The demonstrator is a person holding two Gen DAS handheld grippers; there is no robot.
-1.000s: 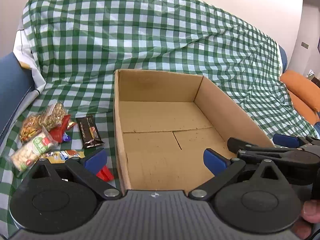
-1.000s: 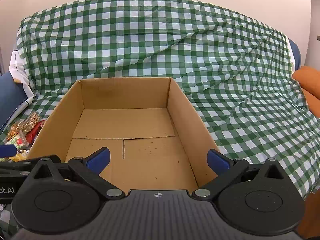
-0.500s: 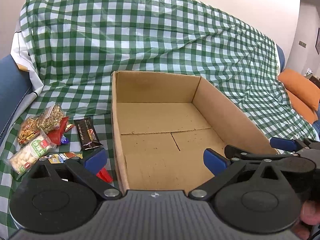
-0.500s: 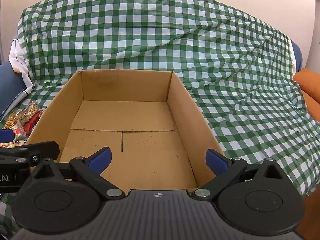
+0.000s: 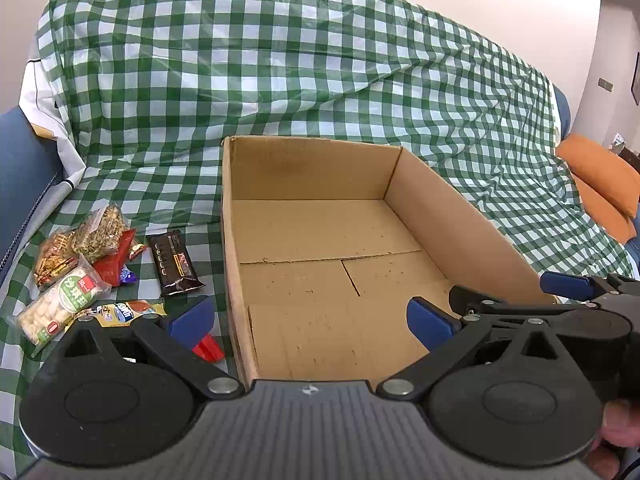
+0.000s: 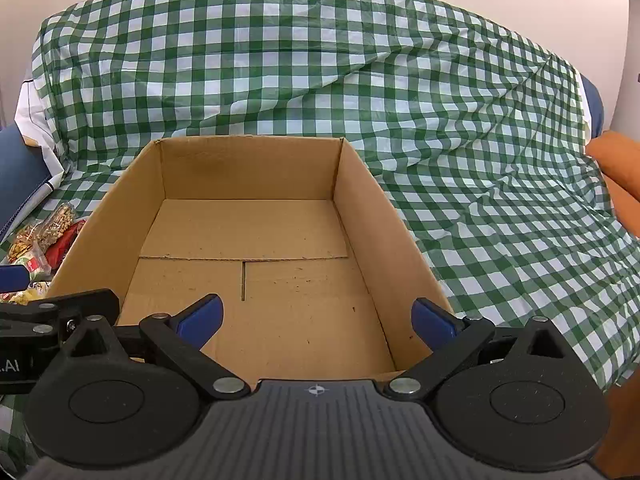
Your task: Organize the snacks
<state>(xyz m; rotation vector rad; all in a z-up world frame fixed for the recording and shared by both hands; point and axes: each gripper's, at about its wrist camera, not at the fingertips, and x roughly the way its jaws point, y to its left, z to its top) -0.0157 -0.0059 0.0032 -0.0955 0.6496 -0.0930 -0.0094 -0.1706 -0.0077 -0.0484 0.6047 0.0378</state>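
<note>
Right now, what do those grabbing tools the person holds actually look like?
Both look alike. The left tongs and right tongs have blue fingertip pads on black linked bars, two round black discs and a ribbed grey body with a small crosshair mark. White lettering ending in "AI" shows on the left one's side.

The left gripper hung wide open over the near left wall of a cardboard box. Left of the box, snack packets and a dark chocolate bar lay on the green checked cloth.
</note>
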